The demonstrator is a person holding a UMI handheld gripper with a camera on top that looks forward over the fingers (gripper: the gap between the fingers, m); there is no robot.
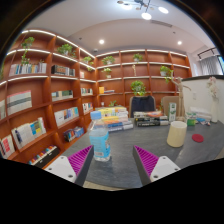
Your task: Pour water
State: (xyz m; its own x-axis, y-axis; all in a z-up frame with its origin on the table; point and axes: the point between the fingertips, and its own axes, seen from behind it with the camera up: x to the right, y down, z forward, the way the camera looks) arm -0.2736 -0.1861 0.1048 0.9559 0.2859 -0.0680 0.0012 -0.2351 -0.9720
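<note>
The gripper (115, 165) is held spread, nothing between its pads (146, 160), above a grey table (125, 140). A bottle (100, 138) with a blue label stands upright just ahead of the left finger, and a cup (177, 133) is seen beyond the right finger, well apart from it. Should the approach be made off-centre, the bottle could be knocked over by the left finger, or gripped too lightly and dropped.
</note>
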